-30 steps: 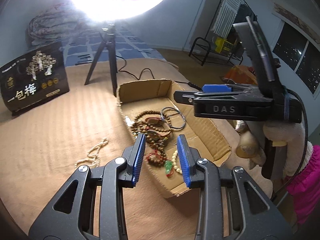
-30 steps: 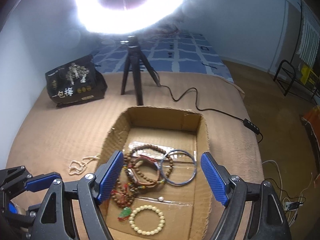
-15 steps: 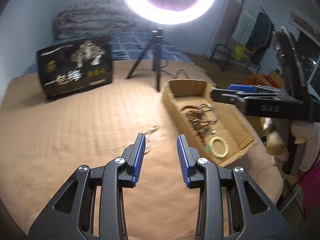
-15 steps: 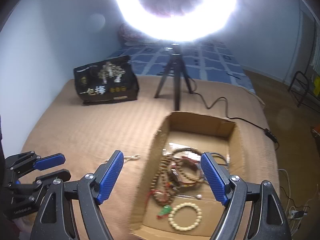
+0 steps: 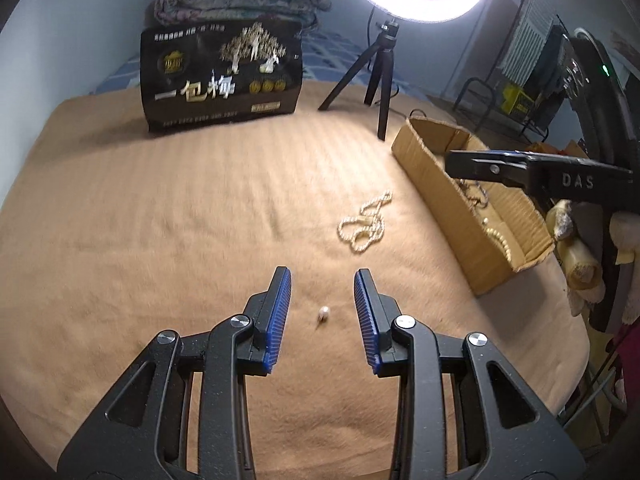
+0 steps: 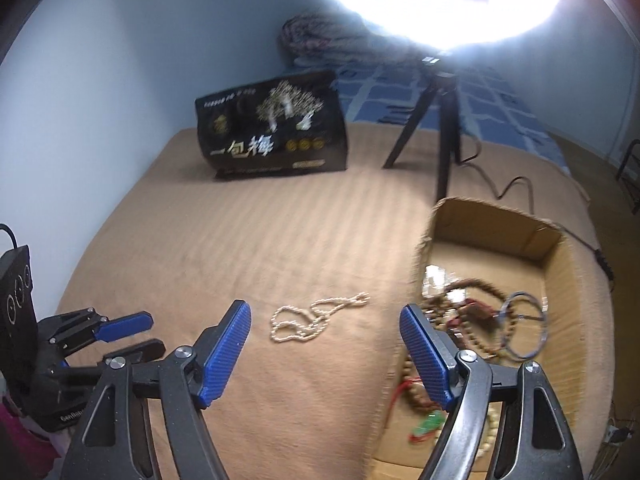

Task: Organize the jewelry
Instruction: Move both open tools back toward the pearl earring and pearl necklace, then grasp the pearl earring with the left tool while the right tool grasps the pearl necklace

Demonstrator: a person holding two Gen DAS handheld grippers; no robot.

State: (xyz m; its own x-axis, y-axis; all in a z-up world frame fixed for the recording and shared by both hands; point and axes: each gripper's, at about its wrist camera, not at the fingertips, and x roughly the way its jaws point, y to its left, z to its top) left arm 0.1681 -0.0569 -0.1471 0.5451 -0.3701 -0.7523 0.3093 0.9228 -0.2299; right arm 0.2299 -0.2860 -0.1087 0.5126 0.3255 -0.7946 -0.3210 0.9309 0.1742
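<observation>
A pearl necklace [image 5: 365,222] lies loose on the tan blanket, left of the cardboard box [image 5: 440,196]; it also shows in the right wrist view [image 6: 316,316]. A small pearl piece [image 5: 322,314] lies between my left gripper's [image 5: 322,288] open fingers. The box [image 6: 560,264] holds wooden bead bracelets [image 6: 460,304], a blue bangle [image 6: 524,328], a green pendant [image 6: 430,424] and cream beads. My right gripper [image 6: 326,328] is open and empty, above the blanket beside the box's left wall. It shows in the left wrist view [image 5: 520,168] over the box.
A black printed bag [image 5: 222,76] stands at the back of the blanket. A ring light on a tripod [image 5: 380,72] stands behind the box, its cable [image 6: 516,188] trailing right. The blanket's edge drops off at the right [image 5: 572,320].
Both grippers have swung left, away from the box toward the open blanket. The left one has pulled back and now frames a small pearl piece. Both stay open.
</observation>
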